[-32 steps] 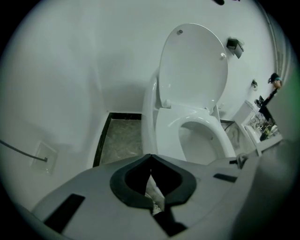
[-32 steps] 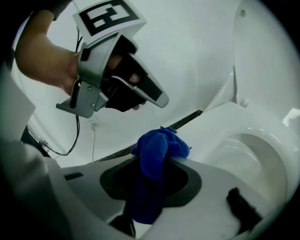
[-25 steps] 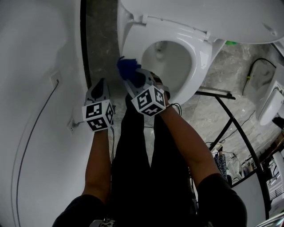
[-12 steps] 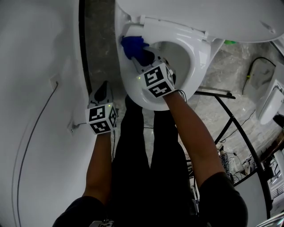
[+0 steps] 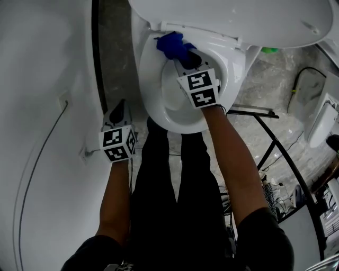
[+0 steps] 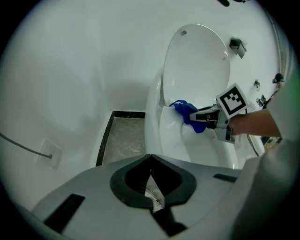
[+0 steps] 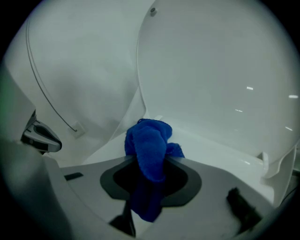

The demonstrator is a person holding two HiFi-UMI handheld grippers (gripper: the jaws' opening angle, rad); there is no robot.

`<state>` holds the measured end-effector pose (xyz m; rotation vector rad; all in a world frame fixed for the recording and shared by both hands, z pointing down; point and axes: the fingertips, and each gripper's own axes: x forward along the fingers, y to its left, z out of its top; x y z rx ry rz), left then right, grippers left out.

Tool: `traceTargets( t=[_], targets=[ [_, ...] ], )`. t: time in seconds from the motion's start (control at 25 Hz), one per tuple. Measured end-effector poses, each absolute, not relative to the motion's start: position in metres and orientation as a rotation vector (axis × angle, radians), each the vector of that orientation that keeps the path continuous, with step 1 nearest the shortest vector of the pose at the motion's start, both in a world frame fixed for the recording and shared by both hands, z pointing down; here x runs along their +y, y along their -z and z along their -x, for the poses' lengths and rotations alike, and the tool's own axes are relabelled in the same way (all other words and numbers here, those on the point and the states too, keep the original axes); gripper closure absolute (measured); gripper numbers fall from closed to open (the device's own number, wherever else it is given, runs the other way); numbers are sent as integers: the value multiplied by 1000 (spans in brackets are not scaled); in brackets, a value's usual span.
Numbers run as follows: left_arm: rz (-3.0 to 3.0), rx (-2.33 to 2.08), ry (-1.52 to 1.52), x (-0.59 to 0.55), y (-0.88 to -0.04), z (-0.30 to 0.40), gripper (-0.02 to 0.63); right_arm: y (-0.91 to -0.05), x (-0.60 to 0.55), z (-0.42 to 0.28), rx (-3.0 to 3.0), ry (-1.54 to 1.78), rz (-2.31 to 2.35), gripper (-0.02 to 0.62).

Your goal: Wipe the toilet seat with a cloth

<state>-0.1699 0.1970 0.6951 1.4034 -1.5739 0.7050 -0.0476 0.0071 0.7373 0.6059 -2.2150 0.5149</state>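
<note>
The white toilet seat (image 5: 153, 95) is down and the lid (image 5: 233, 16) stands up behind it. My right gripper (image 5: 185, 55) is shut on a bunched blue cloth (image 5: 171, 45) and presses it on the seat's rear left part, near the hinge. In the right gripper view the cloth (image 7: 150, 150) bulges out between the jaws of that gripper (image 7: 151, 161), against the seat's back (image 7: 211, 140) below the lid (image 7: 211, 70). My left gripper (image 5: 119, 111) hangs shut and holds nothing, left of the bowl. From the left gripper (image 6: 150, 161) I see the cloth (image 6: 187, 112).
A strip of grey tiled floor (image 5: 114, 47) runs between the white wall (image 5: 42, 106) and the toilet. A wall socket (image 5: 85, 153) sits near my left gripper. A black metal rack (image 5: 275, 137) and cables stand to the right. The person's legs (image 5: 169, 180) are below the bowl.
My right gripper has carried the blue cloth from the seat's front left rim up along the left side to the rear by the hinge. The left gripper has hardly moved.
</note>
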Motion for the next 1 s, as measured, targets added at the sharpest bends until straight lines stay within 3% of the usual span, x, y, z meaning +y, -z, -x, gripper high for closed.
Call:
traceTargets(
  t=[0.16, 0.4, 0.68, 1.0],
  targets=[
    [-1424, -1578, -703, 190, -692, 164, 595, -735, -6, 21, -2221, -546, -694, 479],
    [-1504, -1576, -650, 171, -665, 145, 595, -660, -10, -16, -2353, -504, -864, 479],
    [-1771, -1546, -572, 124, -578, 97, 595, -568, 39, -62, -2338, -498, -1031, 479],
    [-1927, -1590, -551, 101, -479, 92, 595, -456, 71, -87, -2351, -412, -1200, 479]
  ],
)
